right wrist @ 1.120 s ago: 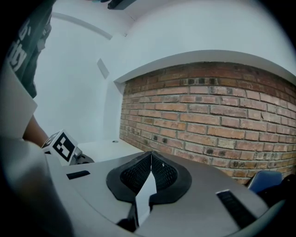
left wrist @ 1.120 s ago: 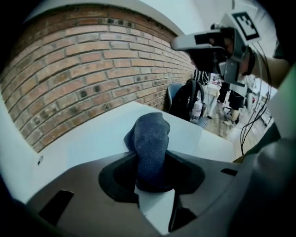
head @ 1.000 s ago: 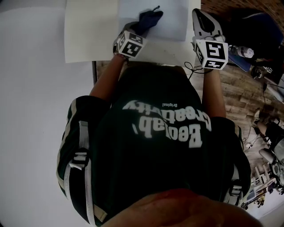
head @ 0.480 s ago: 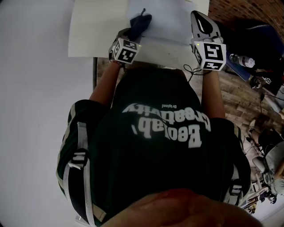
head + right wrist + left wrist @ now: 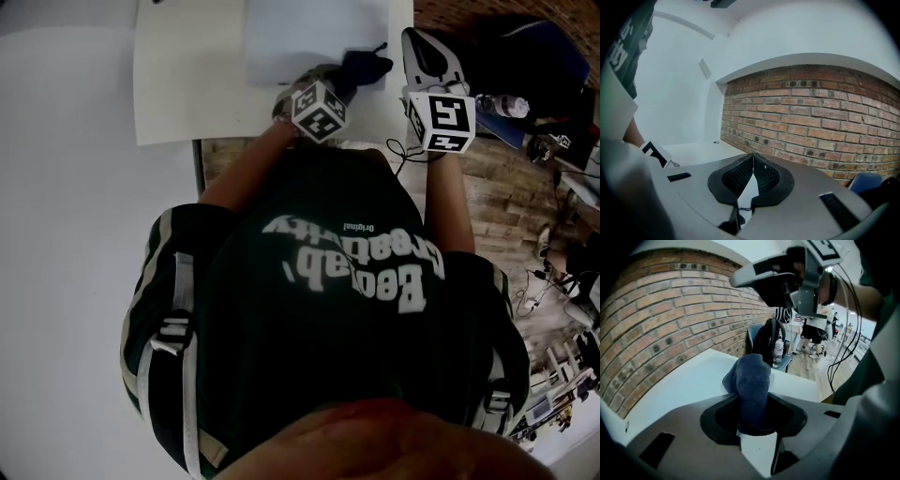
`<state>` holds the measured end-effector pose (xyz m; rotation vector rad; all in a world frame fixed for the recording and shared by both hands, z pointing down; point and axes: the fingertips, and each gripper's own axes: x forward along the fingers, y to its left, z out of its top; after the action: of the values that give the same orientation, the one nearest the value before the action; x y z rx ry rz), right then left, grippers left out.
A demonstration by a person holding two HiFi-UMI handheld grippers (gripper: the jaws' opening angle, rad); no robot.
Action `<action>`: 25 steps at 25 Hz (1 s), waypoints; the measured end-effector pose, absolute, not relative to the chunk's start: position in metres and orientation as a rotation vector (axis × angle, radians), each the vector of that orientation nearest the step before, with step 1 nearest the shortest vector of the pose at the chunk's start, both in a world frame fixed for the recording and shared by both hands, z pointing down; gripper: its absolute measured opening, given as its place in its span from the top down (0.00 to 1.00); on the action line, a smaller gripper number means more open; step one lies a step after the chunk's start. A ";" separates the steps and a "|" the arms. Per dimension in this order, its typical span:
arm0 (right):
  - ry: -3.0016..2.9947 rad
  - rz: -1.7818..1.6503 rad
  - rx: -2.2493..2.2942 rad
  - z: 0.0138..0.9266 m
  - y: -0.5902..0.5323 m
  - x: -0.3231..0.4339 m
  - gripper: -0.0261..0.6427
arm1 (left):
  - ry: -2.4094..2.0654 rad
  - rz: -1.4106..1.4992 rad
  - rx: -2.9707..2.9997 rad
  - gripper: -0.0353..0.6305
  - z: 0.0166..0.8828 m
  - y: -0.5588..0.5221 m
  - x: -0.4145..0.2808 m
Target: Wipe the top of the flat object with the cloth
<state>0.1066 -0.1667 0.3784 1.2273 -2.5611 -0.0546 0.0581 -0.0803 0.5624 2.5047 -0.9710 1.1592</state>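
A dark blue cloth is pinched in my left gripper, which is shut on it. The cloth's loose end rests on the pale flat sheet, at its near right corner, on the white table. My right gripper hovers just right of the cloth at the table's right edge, jaws shut with nothing between them. In the left gripper view the right gripper hangs above and beyond the cloth.
A red brick wall runs along the far side. Right of the table lie a dark bag, a water bottle and cables on the wooden floor. The table's near edge is close to my body.
My left gripper has swept the cloth to the right across the flat sheet, from its middle to its near right corner beside the right gripper. The right gripper has barely moved.
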 end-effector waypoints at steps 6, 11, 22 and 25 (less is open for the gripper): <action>-2.525 -0.044 1.284 0.379 -0.163 0.133 0.97 | -0.890 1.176 2.569 0.72 0.562 -0.081 0.098; -2.530 -0.043 1.272 0.378 -0.164 0.131 0.97 | -0.971 1.142 2.510 0.72 0.562 -0.078 0.068; -2.626 -0.054 1.104 0.379 -0.170 0.080 0.97 | -1.341 1.104 2.156 0.71 0.564 -0.057 -0.074; -2.643 -0.052 1.063 0.379 -0.169 0.069 0.97 | -1.452 1.104 2.023 0.71 0.564 -0.047 -0.117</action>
<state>0.0687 -0.1687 0.3795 1.0626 -2.6429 -0.0516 -0.1172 -0.0474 0.5637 2.0232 -1.4520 1.1036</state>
